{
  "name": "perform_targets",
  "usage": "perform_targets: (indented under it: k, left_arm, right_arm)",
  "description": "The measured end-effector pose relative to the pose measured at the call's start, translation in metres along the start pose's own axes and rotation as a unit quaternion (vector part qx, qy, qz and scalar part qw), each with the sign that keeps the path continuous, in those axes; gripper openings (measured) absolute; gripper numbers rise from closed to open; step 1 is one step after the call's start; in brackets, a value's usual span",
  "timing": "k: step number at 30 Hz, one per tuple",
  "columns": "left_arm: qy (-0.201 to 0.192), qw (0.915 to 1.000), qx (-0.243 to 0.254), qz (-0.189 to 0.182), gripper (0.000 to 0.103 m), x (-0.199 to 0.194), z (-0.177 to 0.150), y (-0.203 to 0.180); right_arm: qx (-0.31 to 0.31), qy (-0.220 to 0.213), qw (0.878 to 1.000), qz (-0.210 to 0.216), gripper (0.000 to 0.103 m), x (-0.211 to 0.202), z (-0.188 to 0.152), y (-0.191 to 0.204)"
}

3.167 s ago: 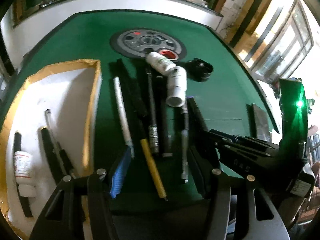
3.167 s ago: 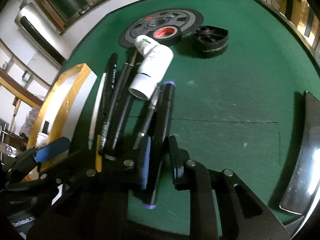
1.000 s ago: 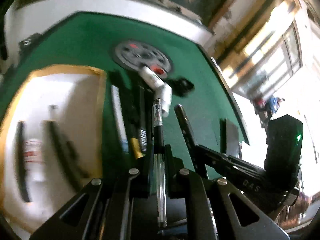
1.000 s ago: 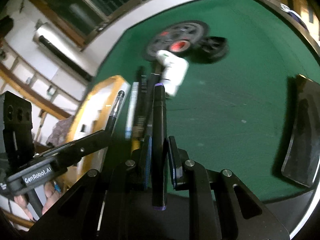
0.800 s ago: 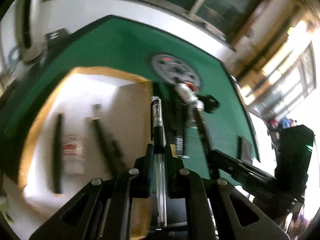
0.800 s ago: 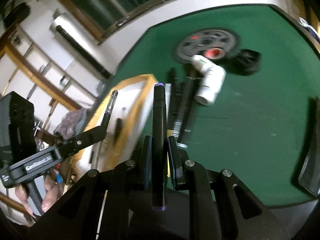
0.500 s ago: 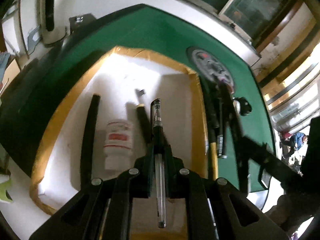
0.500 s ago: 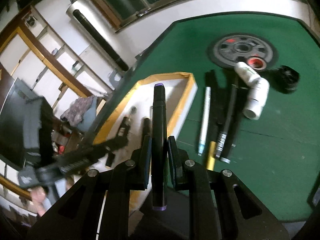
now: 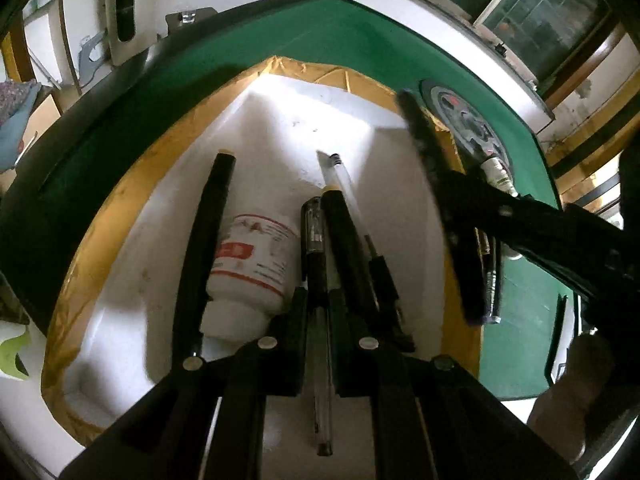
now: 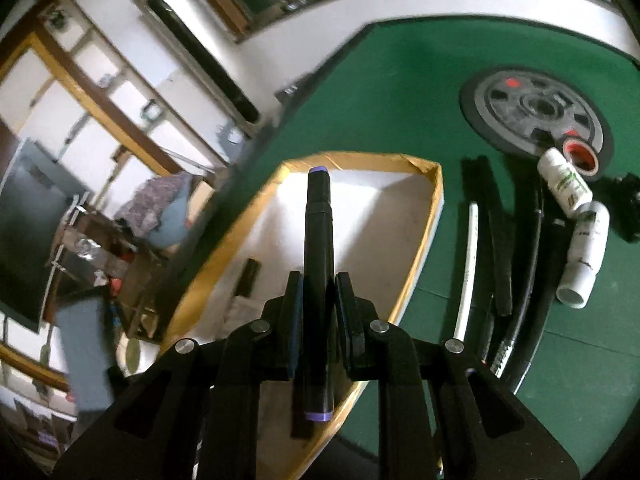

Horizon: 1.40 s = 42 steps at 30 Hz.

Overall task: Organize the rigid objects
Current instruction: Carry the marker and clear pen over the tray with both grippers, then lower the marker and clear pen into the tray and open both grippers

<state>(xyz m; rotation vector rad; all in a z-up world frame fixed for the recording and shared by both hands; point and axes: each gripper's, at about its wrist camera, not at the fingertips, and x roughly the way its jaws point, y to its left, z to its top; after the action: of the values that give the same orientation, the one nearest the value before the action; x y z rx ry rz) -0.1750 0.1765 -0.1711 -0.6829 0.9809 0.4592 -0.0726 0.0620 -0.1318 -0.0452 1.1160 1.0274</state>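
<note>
My left gripper (image 9: 318, 300) is shut on a clear gel pen (image 9: 316, 264) with a black cap, low over the white foam box (image 9: 280, 120) with yellow-taped edges. In the box lie a white bottle (image 9: 248, 264) with a red label, a long black pen (image 9: 204, 240), another black pen (image 9: 348, 240) and a clear pen (image 9: 340, 176). My right gripper (image 10: 318, 292) is shut on a black marker (image 10: 318, 240) with purple ends, held above the same box (image 10: 424, 232). That marker (image 9: 432, 168) and the right gripper's black frame cross the box's right edge in the left wrist view.
On the green felt table (image 10: 400, 92) right of the box lie several pens (image 10: 500, 240), a white stick (image 10: 468, 264), two white bottles (image 10: 580, 256), a red tape roll (image 10: 580, 156) and a grey weight plate (image 10: 536, 112). A hand (image 9: 576, 396) shows at lower right.
Both grippers carried their pens leftward from the pile to over the box. The left gripper sank lower into it; the box contents now look much closer.
</note>
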Motion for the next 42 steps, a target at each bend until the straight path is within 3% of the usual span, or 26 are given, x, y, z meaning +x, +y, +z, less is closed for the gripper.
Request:
perform_targets:
  k: [10, 23, 27, 34, 40, 42]
  left_arm:
    - [0.002, 1.0000, -0.005, 0.000, 0.008, -0.001, 0.003, 0.004]
    - [0.001, 1.0000, 0.002, -0.002, 0.009, -0.002, 0.004, 0.006]
    - [0.000, 1.0000, 0.006, -0.001, 0.013, -0.003, 0.002, 0.005]
    - [-0.023, 0.9991, 0.035, 0.005, 0.046, -0.013, -0.001, -0.011]
    - [-0.046, 0.9970, 0.061, 0.007, 0.046, -0.026, -0.005, -0.032]
    - [-0.048, 0.9966, 0.066, -0.005, 0.046, -0.027, -0.006, -0.040]
  right_arm:
    - [-0.068, 0.071, 0.991, -0.086, 0.016, 0.054, 0.010, 0.024]
    - [-0.108, 0.095, 0.980, -0.138, 0.016, 0.072, 0.017, 0.035]
    - [-0.088, 0.092, 0.986, -0.112, 0.016, 0.065, 0.019, 0.028]
    - [-0.072, 0.040, 0.996, -0.044, 0.017, 0.021, 0.011, 0.016]
    - [-0.038, -0.014, 0.999, 0.025, 0.022, -0.029, -0.014, -0.008]
    - [-0.019, -0.031, 0.999, 0.039, 0.048, -0.045, -0.025, -0.017]
